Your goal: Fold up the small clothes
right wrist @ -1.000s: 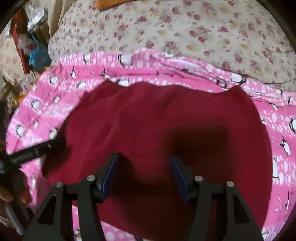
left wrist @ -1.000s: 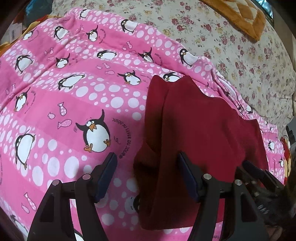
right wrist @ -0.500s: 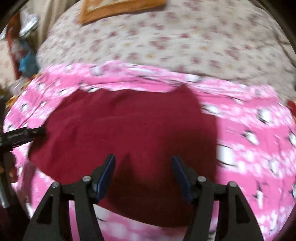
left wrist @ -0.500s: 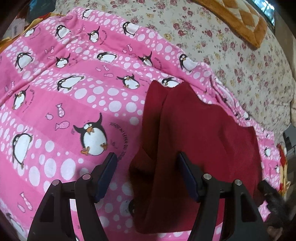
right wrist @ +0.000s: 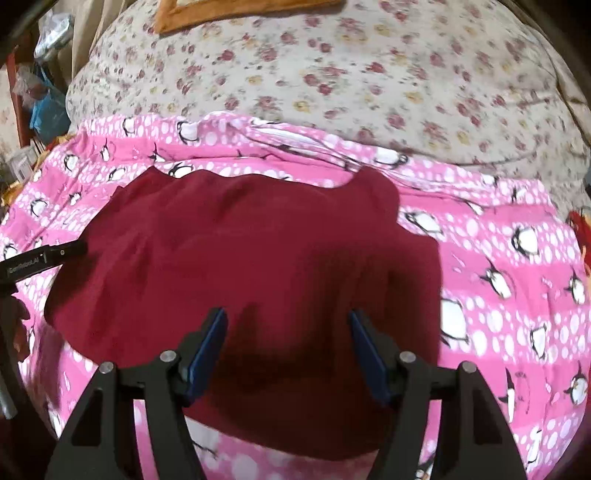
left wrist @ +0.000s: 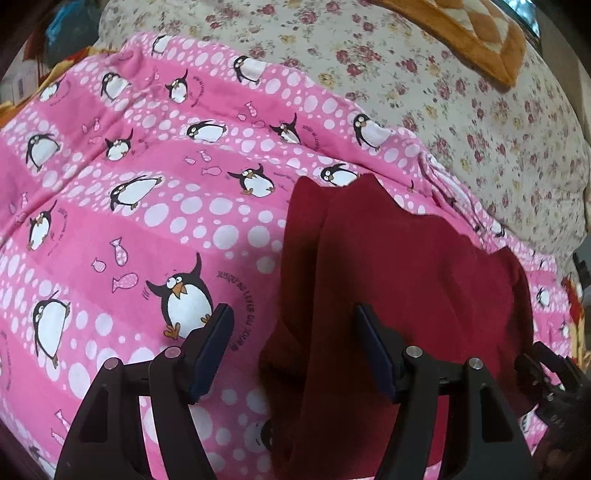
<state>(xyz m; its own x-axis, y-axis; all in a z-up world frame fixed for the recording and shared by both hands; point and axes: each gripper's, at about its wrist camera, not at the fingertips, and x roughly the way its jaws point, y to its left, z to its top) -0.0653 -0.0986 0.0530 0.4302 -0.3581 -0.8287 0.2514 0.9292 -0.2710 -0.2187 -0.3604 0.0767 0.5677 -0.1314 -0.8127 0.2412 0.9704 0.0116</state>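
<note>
A dark red small garment (left wrist: 406,280) lies folded on a pink penguin-print blanket (left wrist: 147,206); it fills the middle of the right wrist view (right wrist: 251,266). My left gripper (left wrist: 291,347) is open and empty, hovering over the garment's left edge. My right gripper (right wrist: 288,347) is open and empty above the garment's near part. The left gripper's tip (right wrist: 44,258) shows at the garment's left side in the right wrist view. The right gripper (left wrist: 546,373) shows at the lower right of the left wrist view.
The blanket lies on a cream floral bedspread (right wrist: 332,74). An orange quilted cushion (left wrist: 480,33) sits at the far edge of the bed. Clutter and a blue bag (right wrist: 48,110) stand off the bed's left side.
Both grippers have pulled back and up from the garment, which lies still. The right wrist view has swung to show more blanket on the right.
</note>
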